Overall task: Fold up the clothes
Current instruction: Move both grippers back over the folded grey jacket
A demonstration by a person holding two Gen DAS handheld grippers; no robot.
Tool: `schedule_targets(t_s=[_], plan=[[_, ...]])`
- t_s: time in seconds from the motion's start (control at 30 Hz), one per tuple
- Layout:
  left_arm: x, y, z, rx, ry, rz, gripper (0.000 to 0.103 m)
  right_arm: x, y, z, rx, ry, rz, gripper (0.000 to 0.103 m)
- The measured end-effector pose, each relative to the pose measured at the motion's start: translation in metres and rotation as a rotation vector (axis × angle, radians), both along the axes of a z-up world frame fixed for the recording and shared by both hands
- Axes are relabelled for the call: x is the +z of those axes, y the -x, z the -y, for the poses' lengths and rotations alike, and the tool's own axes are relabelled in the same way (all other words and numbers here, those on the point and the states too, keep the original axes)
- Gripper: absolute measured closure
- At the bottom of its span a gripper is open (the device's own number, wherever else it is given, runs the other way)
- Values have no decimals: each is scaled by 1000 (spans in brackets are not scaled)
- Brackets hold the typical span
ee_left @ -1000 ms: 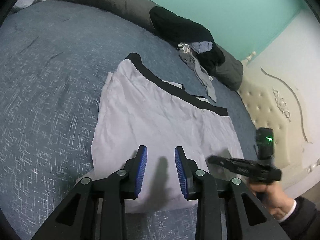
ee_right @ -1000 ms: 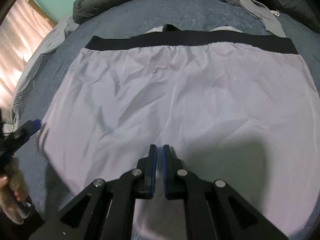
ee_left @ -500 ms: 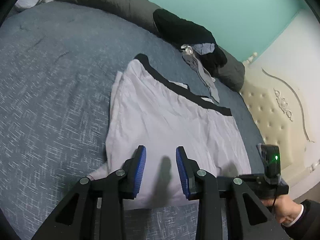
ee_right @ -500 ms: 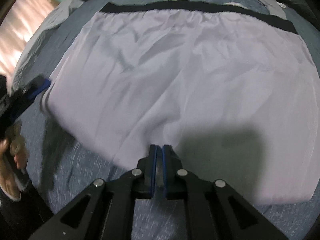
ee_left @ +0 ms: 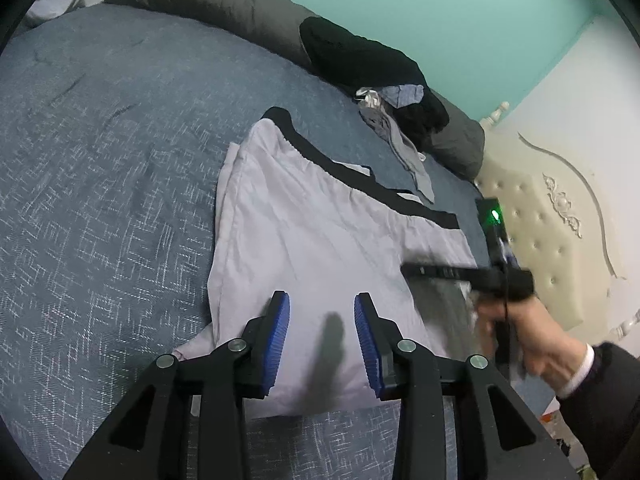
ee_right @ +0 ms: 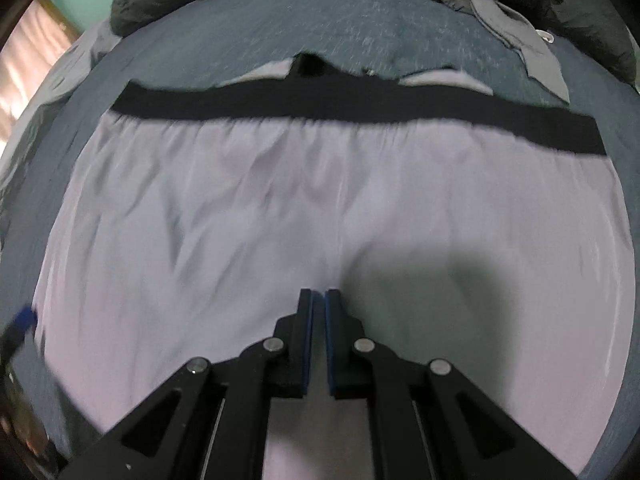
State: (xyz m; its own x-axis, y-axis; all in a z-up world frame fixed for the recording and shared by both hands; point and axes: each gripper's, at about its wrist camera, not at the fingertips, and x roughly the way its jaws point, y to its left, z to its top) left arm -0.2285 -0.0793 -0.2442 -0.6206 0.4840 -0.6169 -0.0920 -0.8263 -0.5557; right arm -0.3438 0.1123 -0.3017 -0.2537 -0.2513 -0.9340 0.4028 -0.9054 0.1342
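A: While the shorts [ee_left: 320,240] lay flat near the bed's [ee_left: 100,160] foot edge, how did the tools stand?
B: The left gripper [ee_left: 322,334] was opening, empty, over the hem. The right gripper [ee_right: 316,334] was closed, empty.
A: Procedure?
B: Pinching both layers at one side edge looked advisable.

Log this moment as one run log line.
task: fold clothes | left tongs: opening, empty, above shorts | right tongs: shut, over shorts

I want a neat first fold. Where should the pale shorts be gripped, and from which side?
Probably pinch the pale shorts at the near hem corners, coming from the near edge: they lie flat, black waistband farthest away, so the hem can be carried up to it.
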Motion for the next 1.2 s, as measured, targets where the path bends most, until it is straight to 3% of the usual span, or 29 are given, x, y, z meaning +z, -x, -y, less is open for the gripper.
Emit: schedule_targets(t_s=[0.47,0.67,0.9,1.2], plan=[[-4,3,9,-1,-8,10,66,-9,94,34,-88,15,-13,100],[-5,2,11,0,-13,13,66,-8,106,42,-104,44,-22,100],[-8,1,8,-1,-14,25,64,18,124,33,-83,80,-61,99],[-11,6,11,-4,-16,29,63,8,154,29,-107,43,-60,100]])
